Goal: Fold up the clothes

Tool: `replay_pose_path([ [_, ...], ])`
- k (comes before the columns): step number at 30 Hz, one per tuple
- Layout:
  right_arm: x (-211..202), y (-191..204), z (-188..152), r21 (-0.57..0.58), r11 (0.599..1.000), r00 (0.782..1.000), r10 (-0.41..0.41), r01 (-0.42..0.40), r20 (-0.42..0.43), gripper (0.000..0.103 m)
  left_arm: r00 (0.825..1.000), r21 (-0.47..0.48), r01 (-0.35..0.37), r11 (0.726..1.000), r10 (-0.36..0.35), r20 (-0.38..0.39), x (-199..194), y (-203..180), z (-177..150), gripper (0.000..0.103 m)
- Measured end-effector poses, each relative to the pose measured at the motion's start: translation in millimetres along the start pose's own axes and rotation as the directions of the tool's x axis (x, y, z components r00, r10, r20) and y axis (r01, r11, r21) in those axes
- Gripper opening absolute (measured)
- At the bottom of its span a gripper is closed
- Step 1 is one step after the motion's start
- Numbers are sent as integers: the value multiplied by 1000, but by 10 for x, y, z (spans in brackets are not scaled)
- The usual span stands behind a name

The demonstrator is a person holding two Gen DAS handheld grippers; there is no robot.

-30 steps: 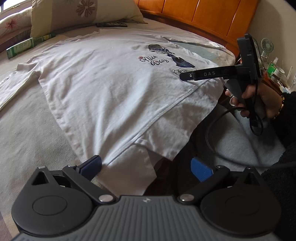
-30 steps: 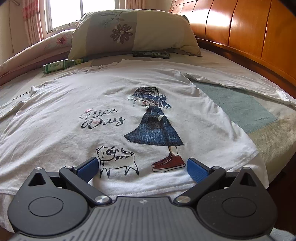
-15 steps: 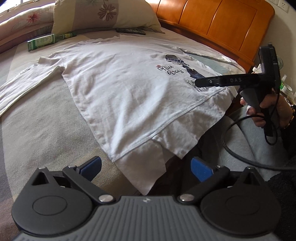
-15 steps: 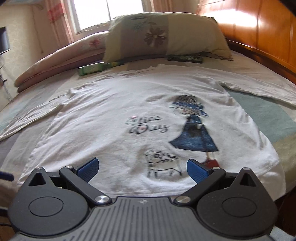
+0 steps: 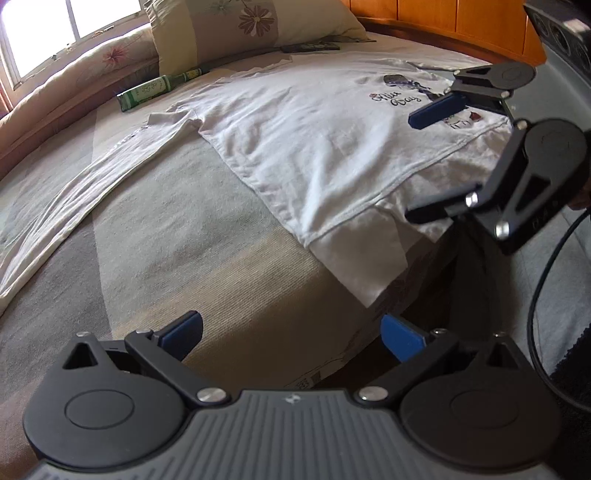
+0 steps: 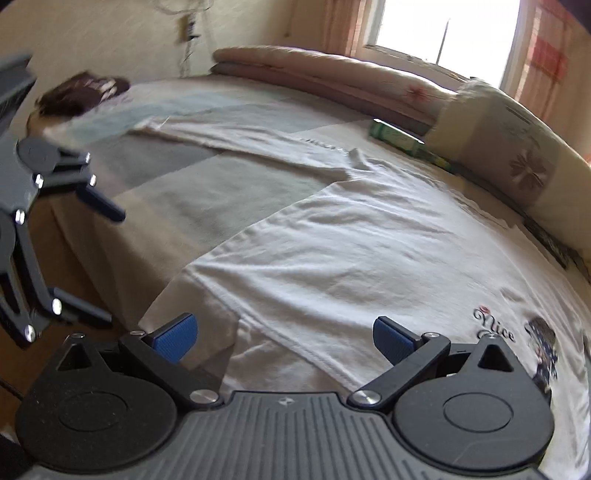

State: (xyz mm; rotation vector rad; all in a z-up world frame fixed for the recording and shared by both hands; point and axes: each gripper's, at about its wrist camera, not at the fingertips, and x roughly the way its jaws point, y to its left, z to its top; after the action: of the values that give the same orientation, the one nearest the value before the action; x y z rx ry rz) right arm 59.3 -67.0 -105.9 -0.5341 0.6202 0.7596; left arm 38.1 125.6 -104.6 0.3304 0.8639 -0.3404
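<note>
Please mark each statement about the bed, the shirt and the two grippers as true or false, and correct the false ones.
1. The white shirt lies spread flat on the bed. True.
2. The left gripper is shut on the hem. False: it is open, holding nothing.
3. A green box lies near the pillow. True.
4. The right gripper is shut. False: it is open over the shirt's hem.

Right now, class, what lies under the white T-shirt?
Under the white T-shirt lies the striped bedspread, and a second white cloth sticks out beneath its hem. How far that cloth reaches underneath is covered.
</note>
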Motion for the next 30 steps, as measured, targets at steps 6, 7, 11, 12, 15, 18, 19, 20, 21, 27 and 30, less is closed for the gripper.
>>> replay_pose_path([
  [6, 286, 558, -8, -275, 961, 999, -26, 16, -34, 103, 999, -32, -53, 998, 54, 8, -111, 69, -92, 102],
  [7, 321, 637, -25, -322, 946, 998, -46, 33, -33, 103, 998, -34, -55, 998, 55, 10, -124, 69, -102, 102],
  [11, 194, 628, 39, -306, 939, 988, -140, 155, 70, 103, 998, -40, -59, 997, 60, 20, -177, 69, -141, 102],
  [12, 96, 552, 91, -257, 949, 981, -160, 183, 111, 103, 998, -42, -60, 997, 61, 23, -190, 69, -151, 102],
  [15, -182, 330, 234, -115, 963, 953, -217, 245, 213, 103, 997, -44, -62, 997, 63, 33, -221, 67, -163, 102],
  [18, -348, 130, 287, -43, 964, 940, -245, 262, 236, 103, 997, -35, -55, 998, 57, 51, -223, 55, -111, 102],
  [19, -378, 76, 284, -29, 964, 938, -251, 266, 238, 103, 997, -32, -53, 998, 55, 57, -223, 51, -94, 102],
  [20, -402, 30, 272, -16, 965, 939, -252, 263, 236, 103, 997, -29, -51, 998, 53, 62, -221, 48, -76, 102],
  [21, -409, -14, 256, -4, 964, 939, -258, 266, 228, 103, 996, -25, -49, 998, 51, 67, -218, 46, -58, 102],
  [27, -354, -204, 160, 54, 955, 938, -296, 292, 178, 103, 995, 1, -51, 999, 50, 82, -186, 23, 48, 102],
  [30, -380, -265, 160, 95, 959, 943, -279, 266, 182, 103, 995, 9, -50, 999, 49, 87, -189, 14, 72, 102],
])
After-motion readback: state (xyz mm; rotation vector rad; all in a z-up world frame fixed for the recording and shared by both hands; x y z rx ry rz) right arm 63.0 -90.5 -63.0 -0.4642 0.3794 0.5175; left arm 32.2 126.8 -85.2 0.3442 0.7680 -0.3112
